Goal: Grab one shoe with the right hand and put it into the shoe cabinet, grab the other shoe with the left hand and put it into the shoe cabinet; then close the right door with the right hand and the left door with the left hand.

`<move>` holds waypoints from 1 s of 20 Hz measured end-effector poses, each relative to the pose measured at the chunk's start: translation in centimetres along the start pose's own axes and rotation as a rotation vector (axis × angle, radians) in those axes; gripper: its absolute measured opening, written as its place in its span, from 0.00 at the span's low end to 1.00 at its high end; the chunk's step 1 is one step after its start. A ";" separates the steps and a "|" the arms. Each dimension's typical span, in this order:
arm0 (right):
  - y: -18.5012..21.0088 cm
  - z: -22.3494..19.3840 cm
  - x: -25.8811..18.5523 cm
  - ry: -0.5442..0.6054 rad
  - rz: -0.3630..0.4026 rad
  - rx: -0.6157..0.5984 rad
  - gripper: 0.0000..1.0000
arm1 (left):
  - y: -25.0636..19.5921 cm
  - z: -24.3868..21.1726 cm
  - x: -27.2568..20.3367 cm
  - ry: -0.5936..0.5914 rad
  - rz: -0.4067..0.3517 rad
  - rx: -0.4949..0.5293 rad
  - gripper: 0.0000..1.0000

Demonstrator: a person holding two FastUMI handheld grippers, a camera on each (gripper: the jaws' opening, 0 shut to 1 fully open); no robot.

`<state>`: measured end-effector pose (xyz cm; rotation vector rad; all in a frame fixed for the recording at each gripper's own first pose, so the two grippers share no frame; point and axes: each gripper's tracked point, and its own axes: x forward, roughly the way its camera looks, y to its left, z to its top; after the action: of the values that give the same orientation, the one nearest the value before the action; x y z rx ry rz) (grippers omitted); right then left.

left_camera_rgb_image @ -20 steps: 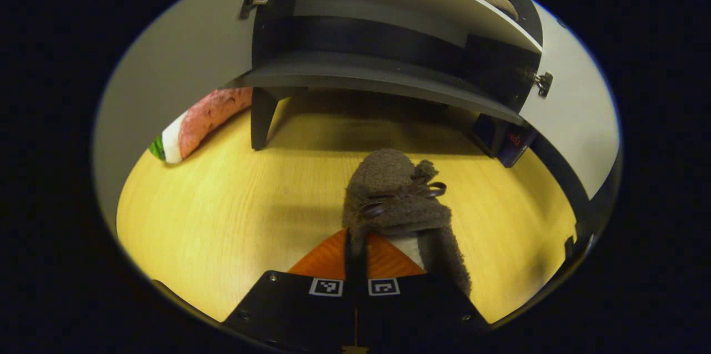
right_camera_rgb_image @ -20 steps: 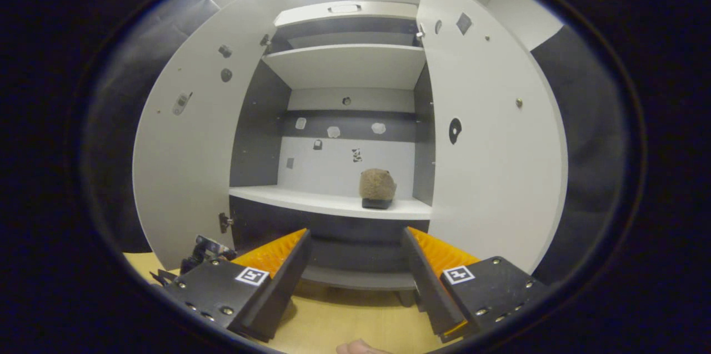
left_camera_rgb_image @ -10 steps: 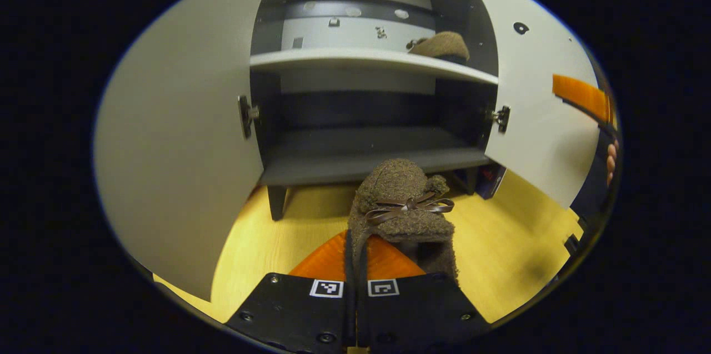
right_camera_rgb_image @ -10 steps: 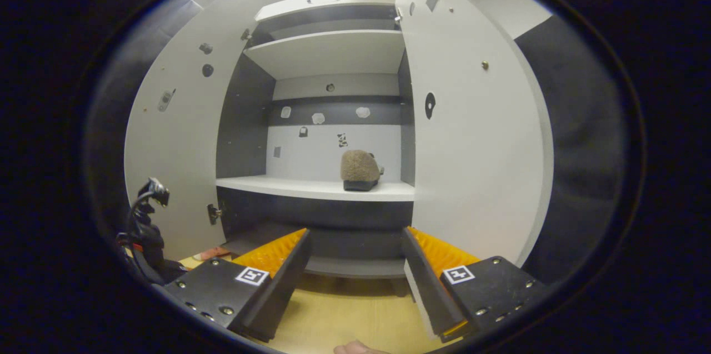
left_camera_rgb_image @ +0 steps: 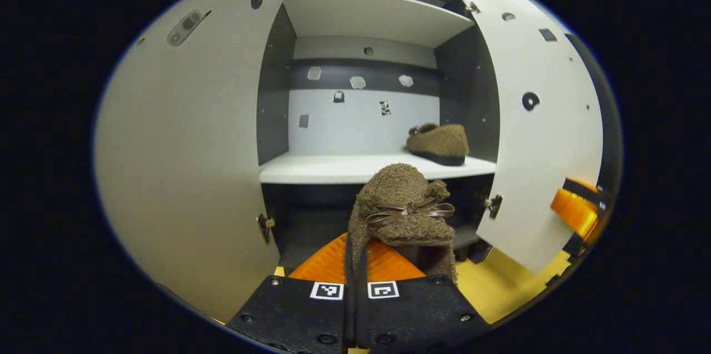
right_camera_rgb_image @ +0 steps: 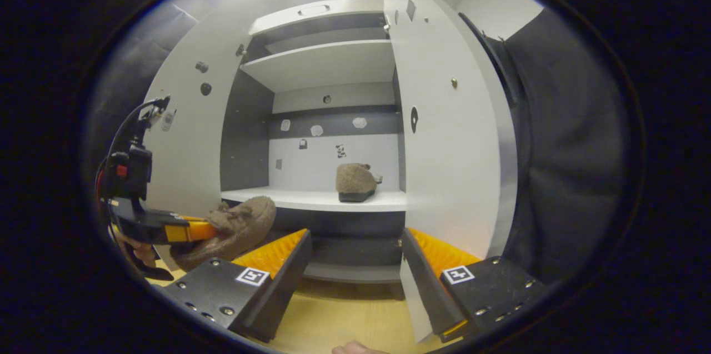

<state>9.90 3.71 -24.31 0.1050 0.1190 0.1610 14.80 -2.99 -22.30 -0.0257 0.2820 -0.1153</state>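
Fuzzy brown shoe (left_camera_rgb_image: 401,207) (thin ribbon bow) pinched in left gripper (left_camera_rgb_image: 355,257) jaws, before open cabinet (left_camera_rgb_image: 172,143). Matching second shoe (right_camera_rgb_image: 355,182) rested on smooth white shelf (right_camera_rgb_image: 311,199). Right gripper (right_camera_rgb_image: 355,265) jaws spread wide, empty.

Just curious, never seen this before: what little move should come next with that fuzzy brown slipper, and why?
Probably carry the fuzzy brown slipper forward and up onto the white shelf. The left gripper is shut on it just below shelf level, both doors stand open, and the matching slipper sits at the shelf's right, leaving room.
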 end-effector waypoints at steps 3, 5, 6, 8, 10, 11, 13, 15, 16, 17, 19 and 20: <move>0.7 0.8 -0.1 -0.018 0.038 -0.003 0.98 | 0.9 5.7 1.4 -0.085 0.033 -0.014 0.02; 1.3 1.2 0.0 -0.018 0.064 0.012 0.98 | 1.2 9.6 3.1 -0.144 0.057 -0.017 0.02; 1.6 1.2 0.0 -0.017 0.073 0.015 0.98 | 1.1 11.1 3.9 -0.159 0.062 -0.027 0.02; 1.8 1.7 0.1 -0.021 0.078 0.014 0.98 | 0.6 13.5 5.9 -0.171 0.050 -0.075 0.01; 1.9 2.3 -0.2 -0.030 0.082 0.000 0.98 | 1.1 15.6 7.9 -0.186 0.070 -0.092 0.01; 1.9 2.7 -0.4 -0.038 0.079 -0.005 0.98 | 1.3 16.3 8.9 -0.192 0.081 -0.106 0.01; 1.7 3.2 -0.9 -0.055 0.069 -0.019 0.98 | 1.3 16.9 11.4 -0.165 0.084 -0.141 0.01; 1.6 3.6 -1.4 -0.071 0.060 -0.027 0.98 | 1.3 16.9 13.6 -0.140 0.083 -0.170 0.02; 1.5 3.6 -1.5 -0.075 0.057 -0.030 0.98 | 1.4 16.8 14.7 -0.129 0.086 -0.169 0.01; 1.4 3.7 -1.8 -0.077 0.056 -0.028 0.98 | 1.6 16.2 15.8 -0.115 0.098 -0.171 0.01; 1.4 3.6 -2.1 -0.078 0.061 -0.024 0.98 | 2.4 15.1 18.0 -0.079 0.126 -0.153 0.02; 1.4 3.5 -2.2 -0.075 0.062 -0.026 0.98 | 2.6 14.4 18.7 -0.059 0.132 -0.164 0.01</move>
<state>8.00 4.37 -20.49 0.0883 0.0390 0.2200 36.93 -2.49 -13.73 -0.1721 0.2328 0.0402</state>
